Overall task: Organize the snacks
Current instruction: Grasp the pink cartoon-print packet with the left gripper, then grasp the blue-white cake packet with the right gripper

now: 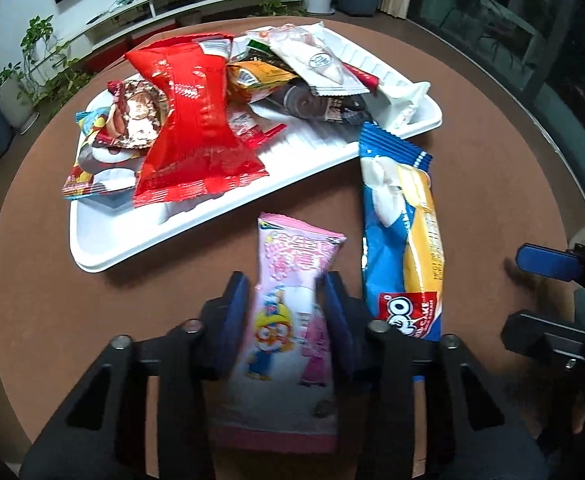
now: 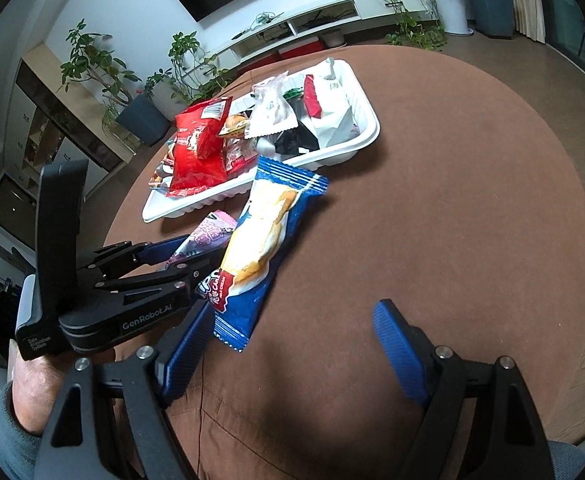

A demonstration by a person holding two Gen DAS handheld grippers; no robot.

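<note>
My left gripper (image 1: 286, 304) is shut on a pink cartoon snack packet (image 1: 292, 288), just in front of the white tray (image 1: 132, 248). The packet also shows in the right wrist view (image 2: 206, 236), between the left gripper's jaws (image 2: 180, 256). A blue roll-cake packet (image 1: 404, 232) lies on the brown table right of it, one end leaning on the tray's rim. The tray holds a big red bag (image 1: 192, 128) and several other snack packets. My right gripper (image 2: 292, 344) is open and empty, just near the roll-cake packet (image 2: 260, 240).
The round brown table (image 2: 452, 220) has bare room to the right of the tray (image 2: 356, 140). My right gripper shows at the right edge of the left wrist view (image 1: 548, 280). Plants and a TV shelf stand beyond the table.
</note>
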